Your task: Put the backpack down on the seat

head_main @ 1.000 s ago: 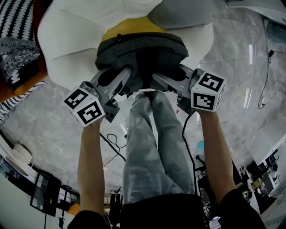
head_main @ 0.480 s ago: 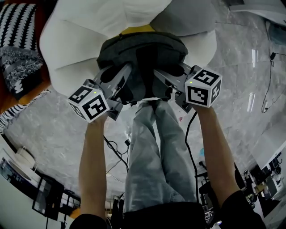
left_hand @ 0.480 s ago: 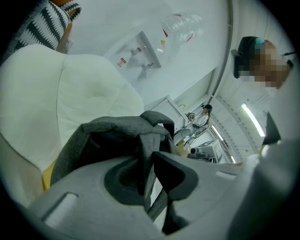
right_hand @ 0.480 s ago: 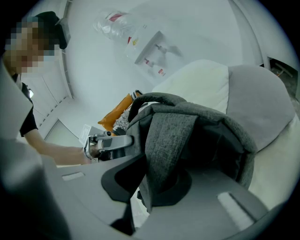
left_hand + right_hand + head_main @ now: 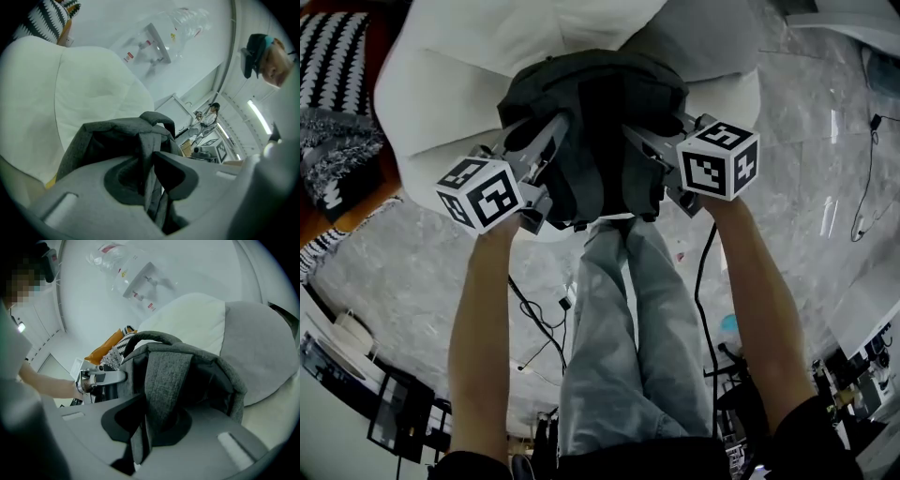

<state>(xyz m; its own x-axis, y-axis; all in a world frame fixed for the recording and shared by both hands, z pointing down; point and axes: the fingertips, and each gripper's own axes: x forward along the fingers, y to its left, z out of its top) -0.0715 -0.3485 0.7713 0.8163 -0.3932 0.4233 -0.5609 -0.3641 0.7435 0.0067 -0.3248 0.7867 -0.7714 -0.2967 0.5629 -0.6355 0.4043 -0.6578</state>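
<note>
Over the seat (image 5: pixel 441 103), right tool (image 5: pixel 146 425) clamps grey backpack's (image 5: pixel 591 89) strap; left tool's (image 5: pixel 149 176) pinch loosens.

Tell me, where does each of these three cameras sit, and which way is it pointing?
Head view: on the person's head, looking steeply down at the backpack against the white seat; shows forearms, legs, left tongs and right tongs.
Left gripper view: rides the left tongs, looking along its jaws, which have just been opening, with a strap between them.
Right gripper view: rides the right tongs, looking along jaws closed on the other strap; the left tongs show beyond.
Shared: all three see backpack and seat.
</note>
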